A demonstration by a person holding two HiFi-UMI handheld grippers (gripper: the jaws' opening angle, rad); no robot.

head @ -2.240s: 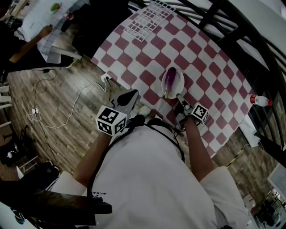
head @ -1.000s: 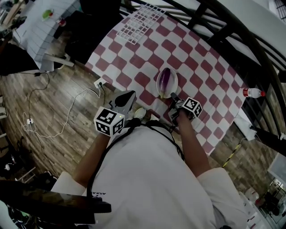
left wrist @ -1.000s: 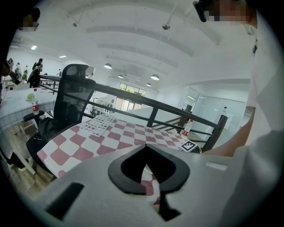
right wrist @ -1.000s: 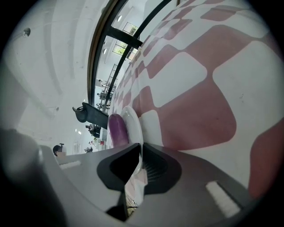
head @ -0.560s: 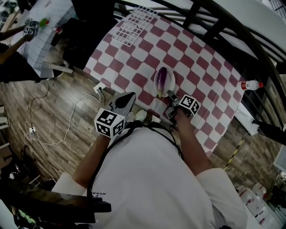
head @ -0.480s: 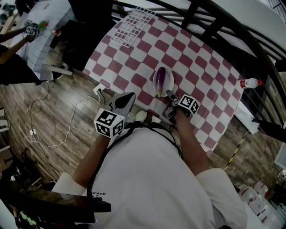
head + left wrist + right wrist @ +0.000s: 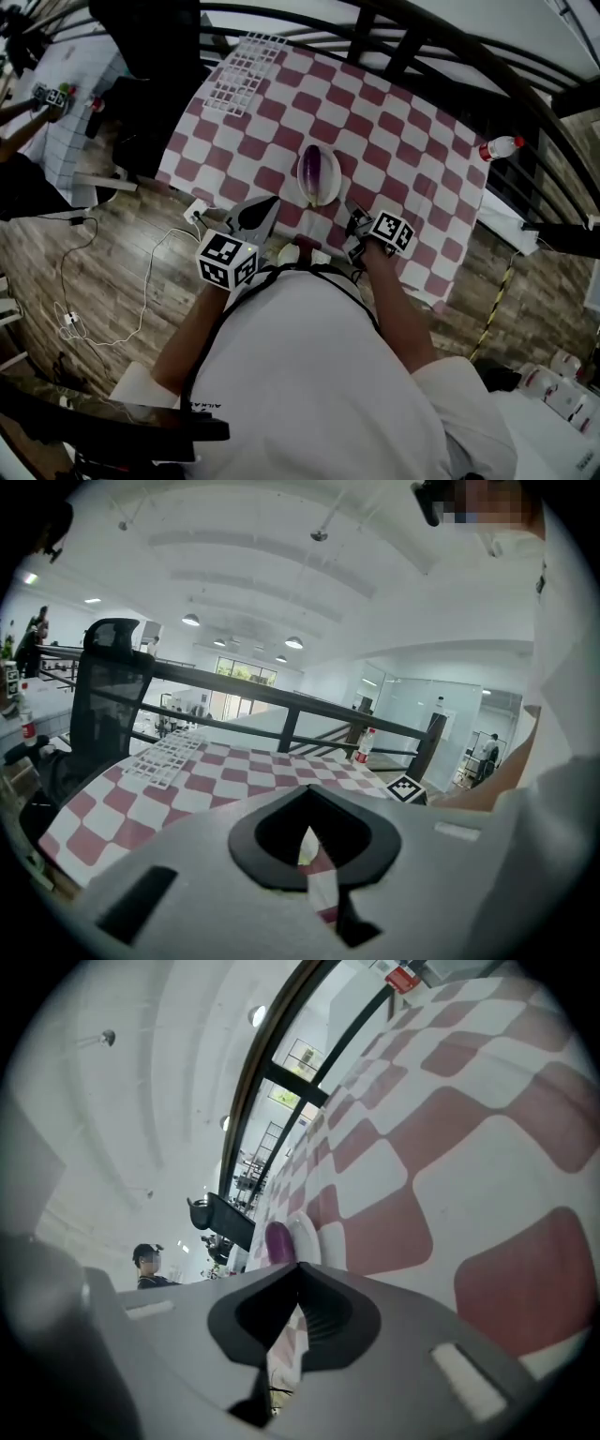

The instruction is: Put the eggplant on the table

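The eggplant lies in a white dish at the centre of the head view, on the checked desk, so it is not yet on the cloth itself. Its long axis runs up and down the frame, with one end pointing down towards you.

Your right tongs sit just below and to the right of the dish, near it but not touching. They have just snapped closed on nothing: the tips meet with no gap, and the eggplant shows beyond them, slightly left of the line they point along.

Your left tongs are at the lower left of the dish, over the desk's near edge. They are closed and empty too, and farther from the eggplant.

The right hand looks the better placed. It would have to open, travel up and to the left, and bite across the eggplant's narrow width near its lower end.
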